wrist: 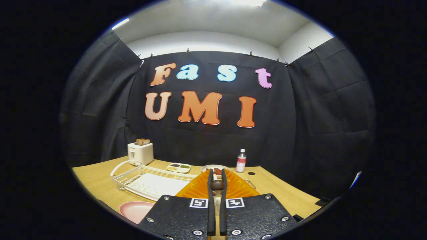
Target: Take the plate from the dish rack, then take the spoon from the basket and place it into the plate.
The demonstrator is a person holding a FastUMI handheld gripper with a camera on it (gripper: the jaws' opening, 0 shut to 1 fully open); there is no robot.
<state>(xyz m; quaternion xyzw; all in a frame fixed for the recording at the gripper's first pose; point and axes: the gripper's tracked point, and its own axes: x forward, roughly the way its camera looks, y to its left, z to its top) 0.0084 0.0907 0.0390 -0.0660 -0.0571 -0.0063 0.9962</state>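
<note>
**Textured body, two square markers, slim fingers**

The gripper (217,181) shows as two broad dark plates with a pebbled, grainy surface, each cut at a slant toward its outer corner. Round bright screws sit along the plates' edges and corners. Near the inner top corner of each plate is a small square black-and-white coded marker. Two thin, narrow fingers (210,200) run forward side by side from the slot between the plates, close together
</note>
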